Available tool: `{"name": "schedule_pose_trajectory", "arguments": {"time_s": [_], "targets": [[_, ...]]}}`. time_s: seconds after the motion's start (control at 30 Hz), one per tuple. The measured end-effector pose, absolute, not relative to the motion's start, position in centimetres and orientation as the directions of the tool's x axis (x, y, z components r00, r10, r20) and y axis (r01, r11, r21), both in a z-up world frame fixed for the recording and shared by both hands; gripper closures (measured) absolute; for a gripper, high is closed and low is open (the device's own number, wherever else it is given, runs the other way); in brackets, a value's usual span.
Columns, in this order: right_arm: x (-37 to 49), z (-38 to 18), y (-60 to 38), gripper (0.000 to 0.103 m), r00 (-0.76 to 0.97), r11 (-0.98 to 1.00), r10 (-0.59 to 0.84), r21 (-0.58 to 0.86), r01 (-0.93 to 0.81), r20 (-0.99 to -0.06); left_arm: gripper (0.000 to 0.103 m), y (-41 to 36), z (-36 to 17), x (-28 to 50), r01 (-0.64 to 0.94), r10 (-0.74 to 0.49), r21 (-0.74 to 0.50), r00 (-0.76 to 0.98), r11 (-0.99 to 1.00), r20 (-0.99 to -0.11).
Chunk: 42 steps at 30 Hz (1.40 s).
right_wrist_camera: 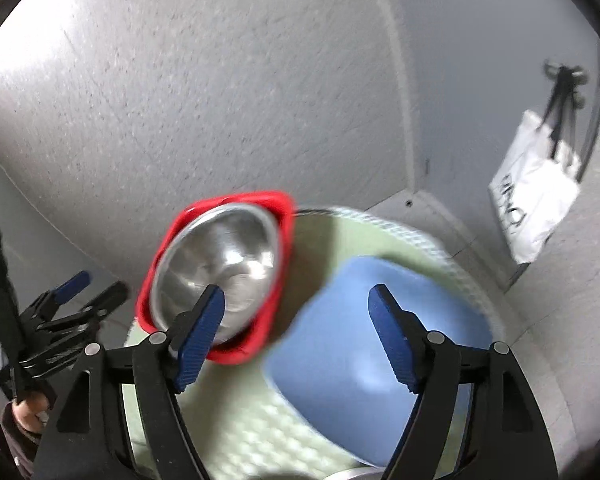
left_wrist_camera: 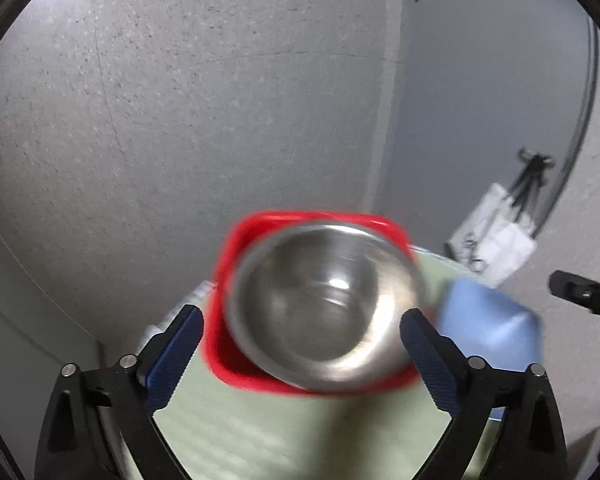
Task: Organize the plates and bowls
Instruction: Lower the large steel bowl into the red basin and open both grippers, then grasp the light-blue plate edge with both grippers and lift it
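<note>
- A shiny, round steel bowl (left_wrist_camera: 324,304) sits inside a red, square-cornered plastic plate (left_wrist_camera: 224,248); both are blurred.
- At its 3 o'clock lies a matte blue square plate (right_wrist_camera: 356,360) on a pale green, waffle-textured mat (right_wrist_camera: 236,416).
- The left gripper (left_wrist_camera: 300,360) tilts down above the mat, jaws wide apart, gripping nothing.
- The right gripper (right_wrist_camera: 296,332) angles down likewise, jaws spread, empty.
- At 2 o'clock, a white bag (right_wrist_camera: 536,196) hangs on the wall.

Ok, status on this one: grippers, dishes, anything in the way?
Left gripper open, empty. Right gripper open, empty. Steel bowl nested in red dish; blue dish beside it on green mat. Nothing in the way.
</note>
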State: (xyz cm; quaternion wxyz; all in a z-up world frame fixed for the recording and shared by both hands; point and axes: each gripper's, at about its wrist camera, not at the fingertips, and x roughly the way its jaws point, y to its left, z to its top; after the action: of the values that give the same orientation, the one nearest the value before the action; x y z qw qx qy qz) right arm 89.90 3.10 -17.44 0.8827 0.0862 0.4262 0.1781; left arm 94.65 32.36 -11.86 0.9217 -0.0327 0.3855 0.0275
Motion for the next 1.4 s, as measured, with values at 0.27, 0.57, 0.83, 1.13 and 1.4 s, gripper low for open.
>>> {"name": "schedule_pose_trajectory", "arguments": {"time_s": [0.27,0.57,0.83,1.13,1.4], "targets": [[89.9,-24.1,-5.3,0.024,0.498,0.944,0.327,0.301,-0.134,-0.803,0.006,23.7,-15.4,92.9,-0.041,0.001,-0.029,0.606,0.999,-0.795],[92.4,-32.0,-5.8,0.041,0.329,0.869,0.492,0.480,-0.121,-0.806,0.008,18.3,-20.6,97.7,-0.036,0.070,0.060,0.462,0.998,-0.884],[93.3,-34.0,-6.1,0.094,0.261,0.792,0.608,0.593,-0.141,-0.750,0.062,16.2,-24.8,102.6,-0.014,0.005,0.001,0.335,1.000,-0.942],[93.0,-30.5,-7.8,0.094,0.357,0.810,0.581,0.560,-0.172,-0.731,0.069,16.2,-22.8,103.4,0.037,-0.072,-0.062,0.431,0.997,-0.899],[92.3,-21.9,-5.7,0.094,0.476,0.838,0.544,0.484,-0.254,-0.691,0.069,19.8,-16.8,102.7,0.044,-0.137,-0.135,0.565,0.990,-0.814]]}}
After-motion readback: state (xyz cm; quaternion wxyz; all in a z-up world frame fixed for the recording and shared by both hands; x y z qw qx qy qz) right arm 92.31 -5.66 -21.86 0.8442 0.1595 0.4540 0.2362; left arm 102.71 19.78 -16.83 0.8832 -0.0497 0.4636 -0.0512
